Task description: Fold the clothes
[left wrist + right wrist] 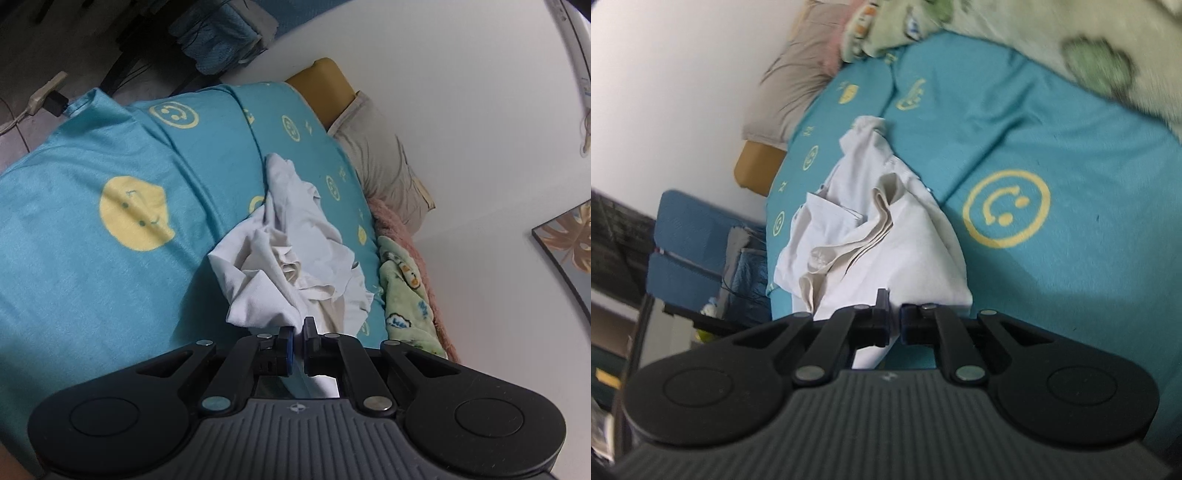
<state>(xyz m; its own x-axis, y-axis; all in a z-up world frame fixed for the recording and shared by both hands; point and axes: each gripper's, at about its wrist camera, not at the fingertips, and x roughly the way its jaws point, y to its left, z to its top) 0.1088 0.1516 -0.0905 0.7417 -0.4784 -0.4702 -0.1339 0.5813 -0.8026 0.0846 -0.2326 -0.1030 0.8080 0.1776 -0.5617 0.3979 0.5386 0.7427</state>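
A crumpled white garment lies on a teal bed sheet with yellow smiley faces. My left gripper is shut on a near edge of the garment, and cloth passes between its fingers. In the right wrist view the same white garment lies bunched on the sheet. My right gripper is shut on another edge of it, with cloth hanging down between the fingers. Both grippers hold the garment slightly lifted at the near side.
A green cartoon blanket and a pink one lie along the wall side. A grey pillow sits at the bed's head by the wooden headboard. A blue chair stands beside the bed.
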